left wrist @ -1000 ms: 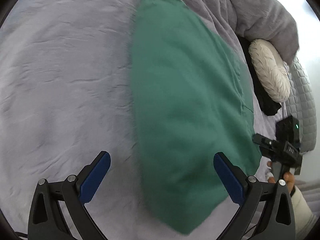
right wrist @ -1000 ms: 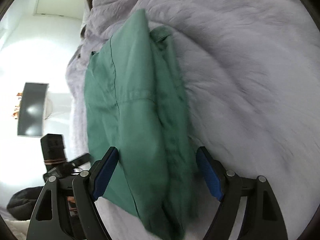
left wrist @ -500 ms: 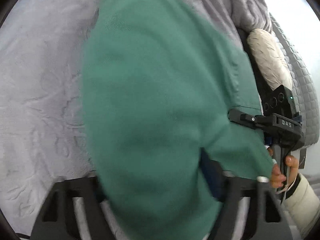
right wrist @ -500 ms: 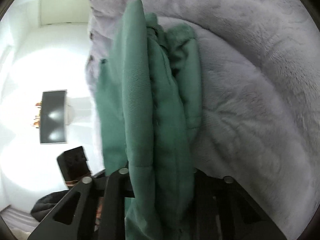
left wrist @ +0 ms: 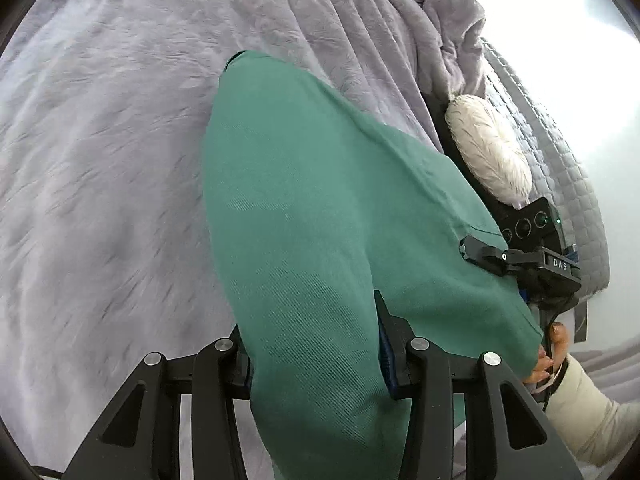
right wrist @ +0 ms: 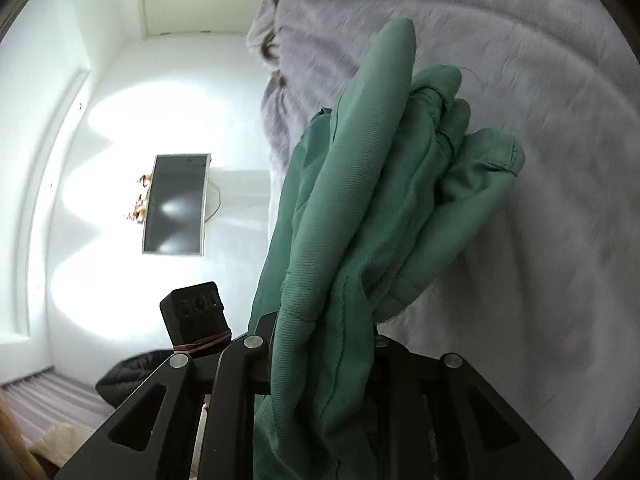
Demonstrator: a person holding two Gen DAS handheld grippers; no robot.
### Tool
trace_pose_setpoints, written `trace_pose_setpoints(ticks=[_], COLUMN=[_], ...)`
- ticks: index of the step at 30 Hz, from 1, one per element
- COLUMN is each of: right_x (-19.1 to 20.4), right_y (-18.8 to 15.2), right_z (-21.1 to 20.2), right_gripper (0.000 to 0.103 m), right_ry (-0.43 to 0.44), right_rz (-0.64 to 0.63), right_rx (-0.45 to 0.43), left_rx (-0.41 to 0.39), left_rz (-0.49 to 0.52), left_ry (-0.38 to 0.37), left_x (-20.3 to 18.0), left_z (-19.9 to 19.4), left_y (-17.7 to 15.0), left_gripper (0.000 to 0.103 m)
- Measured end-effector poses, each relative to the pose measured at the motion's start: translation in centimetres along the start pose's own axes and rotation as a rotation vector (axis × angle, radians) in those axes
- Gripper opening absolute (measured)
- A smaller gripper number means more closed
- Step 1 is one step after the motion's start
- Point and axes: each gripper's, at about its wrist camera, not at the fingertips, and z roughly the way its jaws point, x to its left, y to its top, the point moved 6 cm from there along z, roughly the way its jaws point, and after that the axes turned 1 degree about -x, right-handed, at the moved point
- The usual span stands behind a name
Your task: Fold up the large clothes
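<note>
1. The large plain green twill garment (left wrist: 320,208) shows fine diagonal ribbing.
2. The plush pale lilac-grey blanket (left wrist: 100,160) carries a faint embossed pattern.
3. The fluffy cream-white cushion (left wrist: 490,156) is unpatterned.
4. The grey bedcover (left wrist: 568,168) is quilted in small squares.
5. The black plastic left gripper (left wrist: 316,356) has blue pads.

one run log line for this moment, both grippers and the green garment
left gripper: shut on garment, jaws just closing | right gripper: shut on garment, bunched folds | garment: lifted off grey blanket | step: fold in progress

Open blanket (left wrist: 100,200) leftward, fluffy cushion (left wrist: 488,152) crowding right
</note>
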Motion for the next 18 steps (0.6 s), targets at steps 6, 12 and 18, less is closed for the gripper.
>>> trace_pose_setpoints(ticks=[6,12,18], right_x=[-0.9,-7.3,-7.3], right_y=[-8.7,-14.4,-15.5], right_z=[4.6,7.3,2.9], right_gripper=[0.021,0.033,0.05], right_ry=[-0.004,-0.287,-0.501], right_rz=[0.031,0.137,0.178], right_rx=[0.076,0.16,0.088], left_rx=[0.024,0.099,0.109], left_rz=[-0.046,-0.106,-0.093], left_ry=[0.067,0.166,0.195], left_x=[4.3,10.3,10.6], left_z=[-4.7,-4.5,-5.0], left_y=[-8.1,-16.7,-18.7], left_gripper=[0.046,0.047,0.053])
